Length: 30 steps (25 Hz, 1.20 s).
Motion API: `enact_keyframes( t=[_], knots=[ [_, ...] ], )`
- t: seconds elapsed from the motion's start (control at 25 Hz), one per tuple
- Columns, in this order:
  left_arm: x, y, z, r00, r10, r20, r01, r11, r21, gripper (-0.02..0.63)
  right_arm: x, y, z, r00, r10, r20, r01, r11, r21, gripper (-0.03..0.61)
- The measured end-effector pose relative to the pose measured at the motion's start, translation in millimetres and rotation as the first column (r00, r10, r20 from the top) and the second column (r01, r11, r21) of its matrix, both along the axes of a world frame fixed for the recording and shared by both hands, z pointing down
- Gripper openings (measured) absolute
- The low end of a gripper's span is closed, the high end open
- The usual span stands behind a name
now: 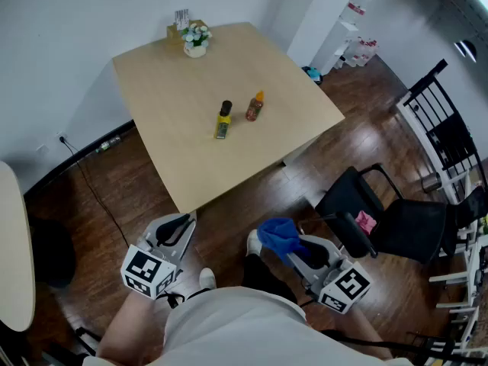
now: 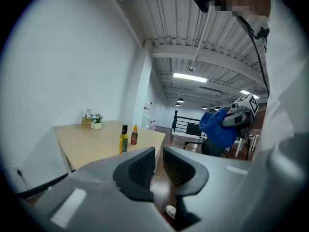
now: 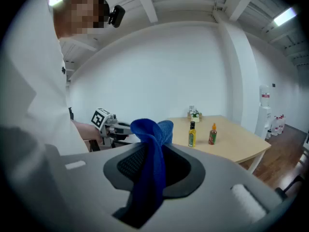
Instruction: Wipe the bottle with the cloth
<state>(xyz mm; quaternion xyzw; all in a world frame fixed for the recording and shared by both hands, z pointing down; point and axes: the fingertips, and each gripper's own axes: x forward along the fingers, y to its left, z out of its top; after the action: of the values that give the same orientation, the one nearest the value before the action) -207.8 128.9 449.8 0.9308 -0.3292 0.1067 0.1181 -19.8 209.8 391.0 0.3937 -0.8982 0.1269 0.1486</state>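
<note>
Here, a pale bench (image 1: 191,128) is seen on a dark wood floor (image 1: 252,204), against a white wall (image 1: 69,21). A yellow bottle (image 1: 223,120) and a smaller red bottle (image 1: 255,107) stand side by side on it, well ahead of both tools. The left tool (image 1: 177,226) is held low, shut and empty. The right tool (image 1: 293,248), beside it, is clamped on a blue cloth (image 1: 276,233).

Soft blue cloth (image 3: 153,151); matt wood table (image 1: 183,113); glossy floor (image 1: 229,213).
</note>
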Motion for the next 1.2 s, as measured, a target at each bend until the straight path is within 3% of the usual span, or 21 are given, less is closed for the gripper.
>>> enact_keyframes(
  t=[0.36, 0.64, 0.84, 1.0, 1.2],
  knots=[
    [23, -71, 8, 0.997, -0.06, 0.056, 0.06, 0.998, 0.005, 0.09, 20, -84, 15, 0.994, -0.103, 0.033, 0.104, 0.995, -0.004, 0.097],
    [76, -174, 7, 0.983, -0.139, 0.121, 0.14, 0.99, 0.004, 0.133, 85, -178, 17, 0.983, -0.17, 0.076, 0.17, 0.985, -0.001, 0.098],
    [112, -259, 17, 0.959, -0.211, 0.189, 0.215, 0.977, -0.004, 0.172, 136, -233, 25, 0.971, -0.22, 0.094, 0.224, 0.974, -0.037, 0.098],
    [119, -308, 38, 0.928, -0.269, 0.257, 0.285, 0.958, -0.027, 0.201, 167, -264, 34, 0.965, -0.237, 0.112, 0.245, 0.968, -0.063, 0.097],
    [122, -357, 72, 0.918, -0.302, 0.259, 0.332, 0.94, -0.08, 0.222, 184, -291, 39, 0.974, -0.203, 0.101, 0.21, 0.976, -0.066, 0.097]
  ],
)
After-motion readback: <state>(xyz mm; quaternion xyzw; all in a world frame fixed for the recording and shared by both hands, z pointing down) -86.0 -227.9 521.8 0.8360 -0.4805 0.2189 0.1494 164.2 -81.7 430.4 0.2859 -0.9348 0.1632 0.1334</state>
